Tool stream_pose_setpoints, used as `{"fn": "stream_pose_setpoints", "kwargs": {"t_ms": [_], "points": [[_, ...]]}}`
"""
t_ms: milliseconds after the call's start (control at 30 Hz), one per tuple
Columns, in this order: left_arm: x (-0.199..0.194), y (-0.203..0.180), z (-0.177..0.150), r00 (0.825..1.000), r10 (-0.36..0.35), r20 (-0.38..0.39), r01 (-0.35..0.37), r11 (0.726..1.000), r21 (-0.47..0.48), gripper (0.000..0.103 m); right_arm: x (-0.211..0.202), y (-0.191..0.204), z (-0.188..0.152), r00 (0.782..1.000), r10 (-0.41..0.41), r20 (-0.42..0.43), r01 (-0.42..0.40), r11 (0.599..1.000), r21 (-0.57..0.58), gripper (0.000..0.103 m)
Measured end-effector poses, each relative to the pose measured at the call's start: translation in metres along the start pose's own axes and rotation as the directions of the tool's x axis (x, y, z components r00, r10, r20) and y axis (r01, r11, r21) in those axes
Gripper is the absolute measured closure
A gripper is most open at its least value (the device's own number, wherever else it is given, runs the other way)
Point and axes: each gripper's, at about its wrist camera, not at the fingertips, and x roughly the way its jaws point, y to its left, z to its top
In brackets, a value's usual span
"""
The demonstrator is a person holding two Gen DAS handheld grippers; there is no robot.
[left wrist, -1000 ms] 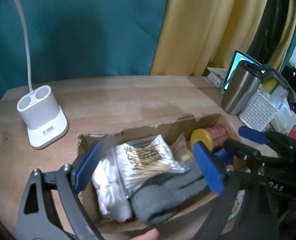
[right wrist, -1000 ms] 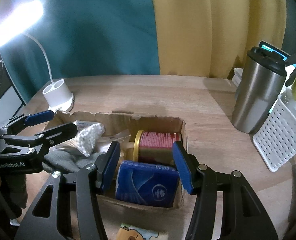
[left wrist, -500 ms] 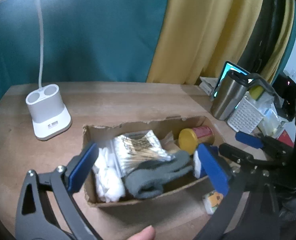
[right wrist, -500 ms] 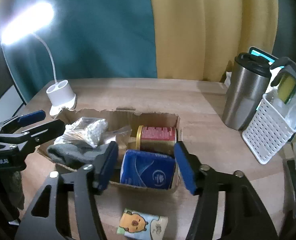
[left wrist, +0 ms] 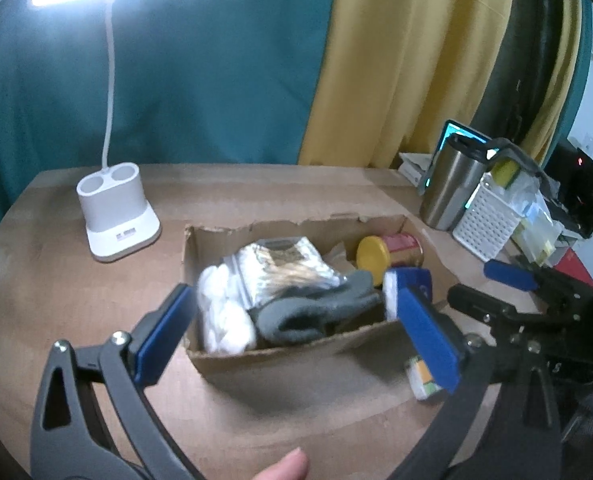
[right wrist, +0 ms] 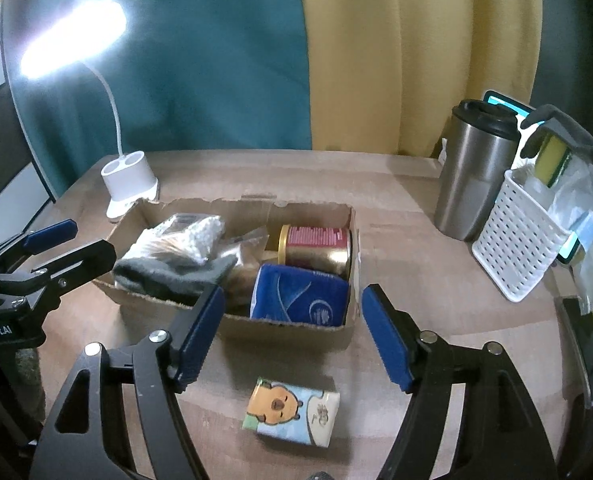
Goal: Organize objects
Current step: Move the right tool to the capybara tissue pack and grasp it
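Observation:
A torn cardboard box (right wrist: 296, 326) (left wrist: 280, 356) sits mid-table. It holds a grey sock (right wrist: 168, 276) (left wrist: 316, 312), a bag of cotton swabs (left wrist: 284, 264), white cotton balls (left wrist: 220, 312), a red-and-gold can (right wrist: 316, 246) (left wrist: 388, 250) and a blue tissue pack (right wrist: 300, 296). A small cartoon tissue pack (right wrist: 292, 412) (left wrist: 422, 376) lies on the table in front of the box. My left gripper (left wrist: 296, 336) is open and empty, above the box's near side. My right gripper (right wrist: 290, 332) is open and empty, above the box's front wall.
A white lamp base (left wrist: 116, 216) (right wrist: 130, 188) stands at the back left. A steel tumbler (right wrist: 474, 172) (left wrist: 450, 184) and a white perforated basket (right wrist: 520, 240) (left wrist: 488, 224) with a sponge stand at the right. Teal and yellow curtains hang behind the table.
Both grippers have pulled back and up from the box, still open. The cartoon tissue pack and more of the table now show in front of the box.

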Motion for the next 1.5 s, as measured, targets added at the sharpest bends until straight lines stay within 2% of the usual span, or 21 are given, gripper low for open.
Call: {"fn": "stream_pose_setpoints", "kwargs": {"t_ms": [300,500,900,1500], "points": [[-0.011,0.000,-0.011,1.000,-0.003,0.008,0.003,1.000,-0.010,0.001,-0.007,0.002,-0.012,1.000,-0.006,-0.005,0.006,1.000,0.004,0.028],[-0.014,-0.001,-0.020,1.000,0.003,-0.003,-0.003,1.000,-0.011,0.001,-0.008,0.002,-0.020,1.000,-0.001,-0.013,0.001,1.000,0.005,0.024],[-0.016,-0.002,-0.042,0.999,0.015,-0.031,-0.015,1.000,-0.012,0.001,-0.006,0.002,-0.042,0.999,0.005,-0.052,-0.004,1.000,0.008,0.024],[-0.006,0.003,-0.069,0.996,0.029,-0.090,-0.031,0.999,-0.018,0.001,0.020,0.006,-0.072,0.990,0.018,-0.141,-0.018,1.000,0.005,0.024]]}}
